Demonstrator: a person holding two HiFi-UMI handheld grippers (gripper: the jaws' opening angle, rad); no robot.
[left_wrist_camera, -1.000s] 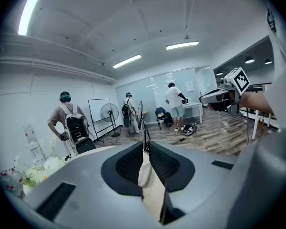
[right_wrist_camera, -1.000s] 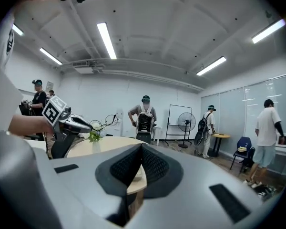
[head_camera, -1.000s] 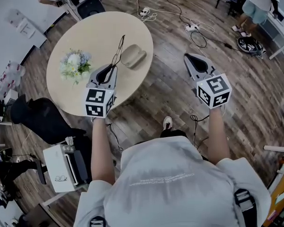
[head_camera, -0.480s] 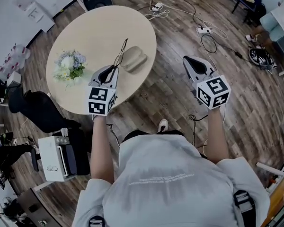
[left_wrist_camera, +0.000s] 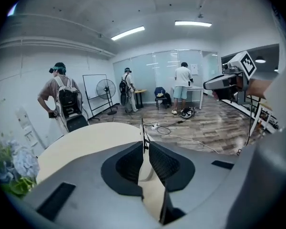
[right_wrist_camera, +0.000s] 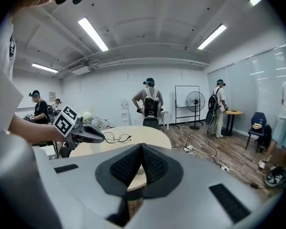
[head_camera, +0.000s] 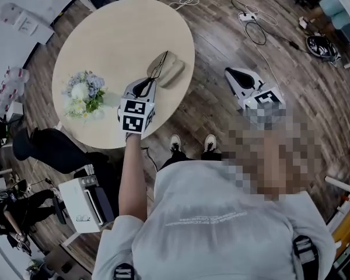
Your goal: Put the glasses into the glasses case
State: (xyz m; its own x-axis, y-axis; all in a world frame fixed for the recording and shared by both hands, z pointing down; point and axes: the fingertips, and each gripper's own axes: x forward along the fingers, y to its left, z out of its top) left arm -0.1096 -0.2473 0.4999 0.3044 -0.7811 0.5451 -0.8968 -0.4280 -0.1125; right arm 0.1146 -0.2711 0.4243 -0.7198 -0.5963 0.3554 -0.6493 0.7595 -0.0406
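Your left tongs (head_camera: 147, 87) pinch the glasses (head_camera: 158, 67), which stretch lengthwise straight ahead along the beige glasses case's (head_camera: 174, 72) left edge on the tabletop (head_camera: 105, 34); your right tongs (head_camera: 238, 77), closed and empty, hang well off to the side.

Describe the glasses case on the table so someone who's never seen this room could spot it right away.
Find the round beige table. Near its right edge in the head view, apart from the flower bunch, lies the glasses case. It is a smooth, rounded beige shell, unlike the thin dark-wire glasses the left gripper holds.
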